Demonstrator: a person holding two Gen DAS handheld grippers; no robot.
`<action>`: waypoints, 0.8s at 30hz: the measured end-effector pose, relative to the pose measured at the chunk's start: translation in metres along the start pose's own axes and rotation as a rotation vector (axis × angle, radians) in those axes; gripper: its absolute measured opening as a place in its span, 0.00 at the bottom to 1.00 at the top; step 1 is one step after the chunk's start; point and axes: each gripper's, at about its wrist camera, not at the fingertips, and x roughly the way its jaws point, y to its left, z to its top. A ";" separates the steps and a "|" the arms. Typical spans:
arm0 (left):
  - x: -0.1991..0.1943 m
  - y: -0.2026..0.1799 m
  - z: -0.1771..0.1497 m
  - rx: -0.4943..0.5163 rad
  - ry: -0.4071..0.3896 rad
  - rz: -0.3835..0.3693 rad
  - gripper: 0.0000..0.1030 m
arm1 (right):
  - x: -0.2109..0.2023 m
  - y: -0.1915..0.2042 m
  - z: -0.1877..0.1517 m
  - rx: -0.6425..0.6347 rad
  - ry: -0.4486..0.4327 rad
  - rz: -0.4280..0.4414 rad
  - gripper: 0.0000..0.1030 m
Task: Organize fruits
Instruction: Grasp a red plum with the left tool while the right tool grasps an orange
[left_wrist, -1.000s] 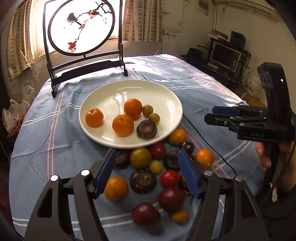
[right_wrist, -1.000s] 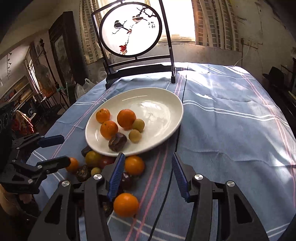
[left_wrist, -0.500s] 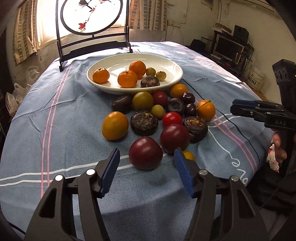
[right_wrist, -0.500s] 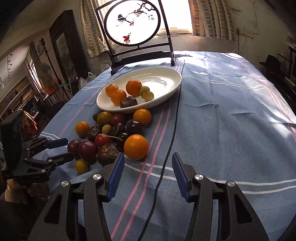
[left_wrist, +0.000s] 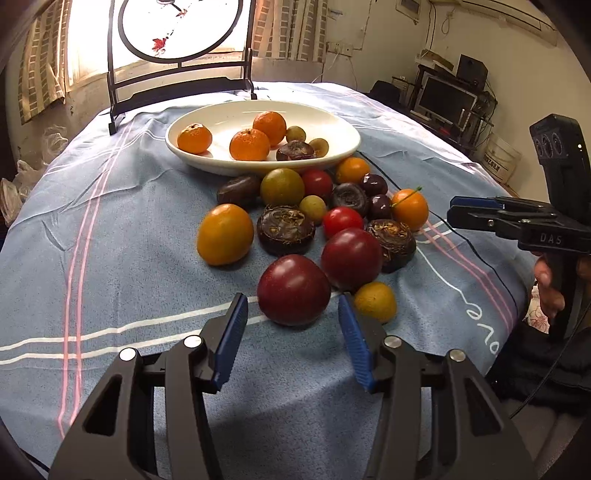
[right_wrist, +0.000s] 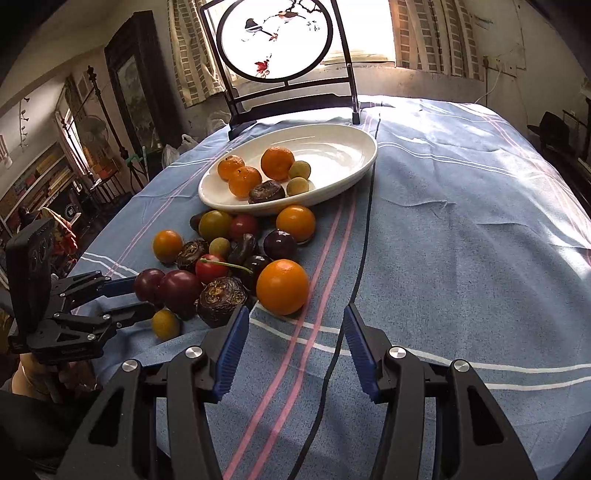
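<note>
A white plate (left_wrist: 334, 153) holds three oranges, a dark brown fruit and two small green ones. In front of it, several loose fruits lie on the blue cloth. The nearest is a dark red plum (left_wrist: 293, 284). My left gripper (left_wrist: 291, 298) is low behind it, its jaws closing with the plum's near side between the tips and gaps at both pads. In the right wrist view, the left gripper (right_wrist: 144, 295) flanks that plum (right_wrist: 147, 281). My right gripper (right_wrist: 295, 310) is open and holds nothing, just behind a large orange (right_wrist: 282, 286).
A black cable (right_wrist: 364, 240) runs along the cloth from the plate toward the right gripper. A framed round screen (right_wrist: 275, 40) stands at the table's far edge. A small yellow fruit (left_wrist: 375, 301) lies beside the left gripper's right finger. A hand (left_wrist: 550, 284) holds the right gripper.
Both grippers have dropped and drawn back to the near side of the fruit pile. The left jaws have narrowed around the dark red plum. The right jaws kept their width.
</note>
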 end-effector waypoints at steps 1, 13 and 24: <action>0.003 0.002 0.001 -0.005 0.006 -0.002 0.48 | 0.000 0.001 0.000 0.000 0.000 0.003 0.52; -0.001 0.004 0.004 -0.041 -0.019 -0.024 0.37 | 0.006 0.012 0.000 -0.044 0.022 0.015 0.40; -0.029 0.001 -0.001 -0.047 -0.053 -0.044 0.37 | 0.044 0.017 0.020 -0.064 0.064 -0.045 0.40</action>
